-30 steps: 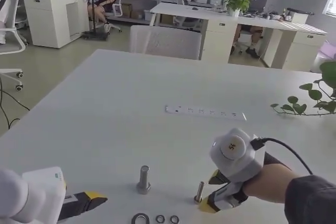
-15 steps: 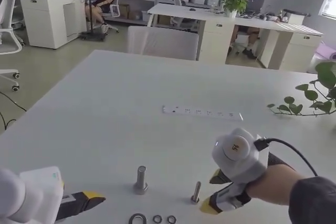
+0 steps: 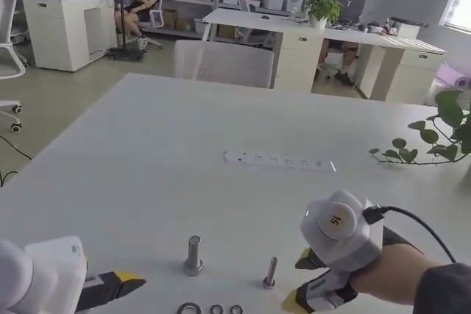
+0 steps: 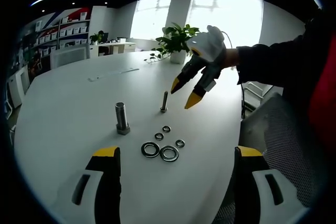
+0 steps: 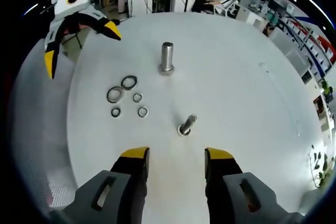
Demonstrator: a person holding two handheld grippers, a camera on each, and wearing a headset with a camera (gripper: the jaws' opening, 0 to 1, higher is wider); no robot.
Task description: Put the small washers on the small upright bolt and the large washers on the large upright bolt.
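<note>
Two bolts stand upright on the white table [image 3: 147, 152]: a large bolt [image 3: 193, 255] [image 4: 122, 119] [image 5: 167, 57] and a small bolt [image 3: 270, 273] [image 4: 164, 102] [image 5: 186, 124]. Loose washers lie near the table's front edge: two large washers [image 4: 150, 149] [image 5: 129, 82] [image 3: 189, 308] and three small washers [image 4: 166, 128] [image 5: 137, 97] [image 3: 216, 309]. My right gripper [image 3: 296, 282] [image 5: 177, 153] [image 4: 184, 93] hovers open just right of the small bolt, holding nothing. My left gripper [image 3: 125, 283] [image 4: 177, 151] [image 5: 81, 45] is open and empty, left of the washers.
A white power strip [image 3: 278, 159] lies mid-table. A leafy plant [image 3: 434, 137] reaches in at the right edge. A chair [image 3: 223, 64] stands at the table's far side. Desks, shelves and seated people fill the room behind.
The head camera has shifted slightly. My right gripper has drawn back a little to the right of the small bolt. The left gripper, bolts and washers stay put.
</note>
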